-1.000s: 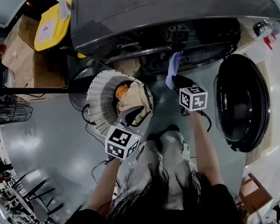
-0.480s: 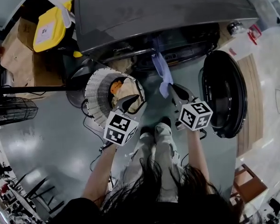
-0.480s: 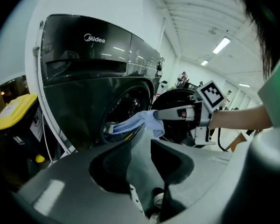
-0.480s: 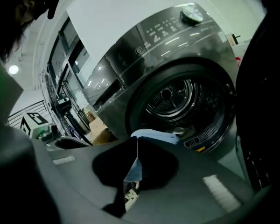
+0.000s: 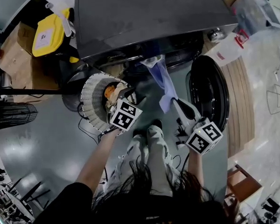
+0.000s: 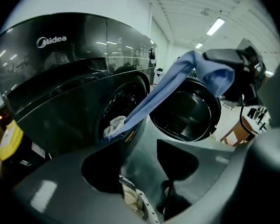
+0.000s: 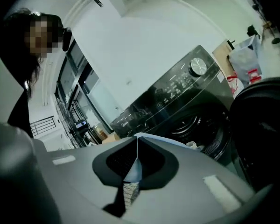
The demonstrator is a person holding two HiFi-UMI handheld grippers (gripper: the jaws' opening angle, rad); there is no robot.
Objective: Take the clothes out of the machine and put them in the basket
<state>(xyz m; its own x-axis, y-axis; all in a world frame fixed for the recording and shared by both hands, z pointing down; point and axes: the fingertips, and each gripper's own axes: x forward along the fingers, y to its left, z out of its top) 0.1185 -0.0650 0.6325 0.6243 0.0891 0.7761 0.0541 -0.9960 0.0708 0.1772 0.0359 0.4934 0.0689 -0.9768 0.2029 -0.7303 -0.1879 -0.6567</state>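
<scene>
Closest to the person's body, I am finding the right gripper [image 5: 176,104] closed tight on a fold of the blue garment [image 5: 162,82], with the cloth pinched between its pads in its own view. Over the last second this gripper has been drawing back and upward from the machine's mouth, where it stood a second ago. The garment is now stretching in a long band from the jaws to the drum opening [image 6: 115,113], its far end still lying inside beside a white item [image 6: 115,123]. The left gripper [image 5: 125,96] is still hovering over the basket [image 5: 89,99], its jaws standing apart with nothing between them. The basket is already holding beige and orange clothing [image 5: 113,91]. Beyond, the washing machine [image 5: 144,17] is standing with its door [image 5: 209,94] swung wide. I am judging the extraction as partly done: the garment is not yet clear of the drum, and it is needing further pulling before it can be carried across to the basket.
</scene>
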